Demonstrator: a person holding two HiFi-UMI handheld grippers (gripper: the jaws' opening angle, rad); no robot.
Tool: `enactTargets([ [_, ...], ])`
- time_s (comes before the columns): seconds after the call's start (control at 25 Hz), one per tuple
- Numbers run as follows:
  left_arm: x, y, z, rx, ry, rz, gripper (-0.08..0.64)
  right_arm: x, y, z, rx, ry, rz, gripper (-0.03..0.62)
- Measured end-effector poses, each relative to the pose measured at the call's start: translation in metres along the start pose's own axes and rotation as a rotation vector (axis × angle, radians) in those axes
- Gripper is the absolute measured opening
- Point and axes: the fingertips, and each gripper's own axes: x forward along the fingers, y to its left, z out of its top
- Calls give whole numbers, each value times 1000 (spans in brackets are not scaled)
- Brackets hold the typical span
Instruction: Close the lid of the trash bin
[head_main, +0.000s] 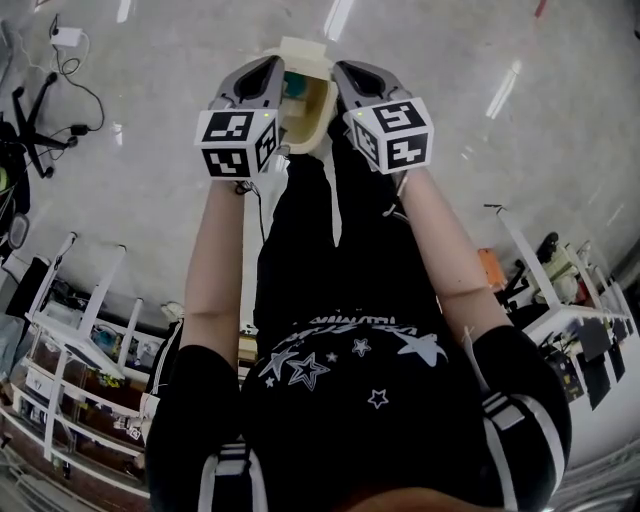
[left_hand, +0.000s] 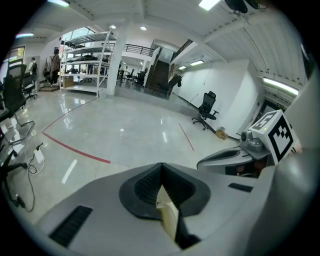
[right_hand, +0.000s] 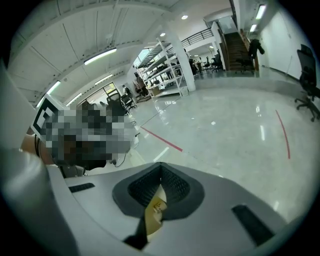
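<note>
A cream trash bin (head_main: 305, 95) sits low between both grippers in the head view, its dark opening facing me and a cream lid panel (head_main: 305, 48) at its far side. My left gripper (head_main: 272, 68) is on the bin's left side and my right gripper (head_main: 346, 72) on its right. In the left gripper view, my left gripper (left_hand: 162, 186) is shut on a thin cream edge (left_hand: 168, 216). The right gripper view shows my right gripper (right_hand: 160, 187) shut on a similar cream edge (right_hand: 152, 215). Whether these edges belong to the rim or the lid is hidden.
Glossy grey floor lies all around. An office chair base (head_main: 30, 125) and cables with a white adapter (head_main: 66, 38) are at the left. White racks (head_main: 70, 340) and benches (head_main: 570, 310) flank my body. A red floor line (left_hand: 75, 150) and a chair (left_hand: 206, 107) lie farther off.
</note>
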Motion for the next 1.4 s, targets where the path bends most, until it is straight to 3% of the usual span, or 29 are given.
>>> enactTargets([
  [0.48, -18, -3, -16, -48, -41, 13, 11, -2, 15, -12, 15, 6, 35, 5],
  [0.8, -48, -4, -56, -60, -19, 0, 11, -9, 48, -49, 59, 33, 41, 5],
  [1.04, -71, -15, -86, -15, 19, -49, 11, -13, 72, -78, 84, 24, 6, 5],
  [1.4, -98, 1, -120, 25, 37, -100, 11, -1, 93, -128, 174, 19, -87, 5],
])
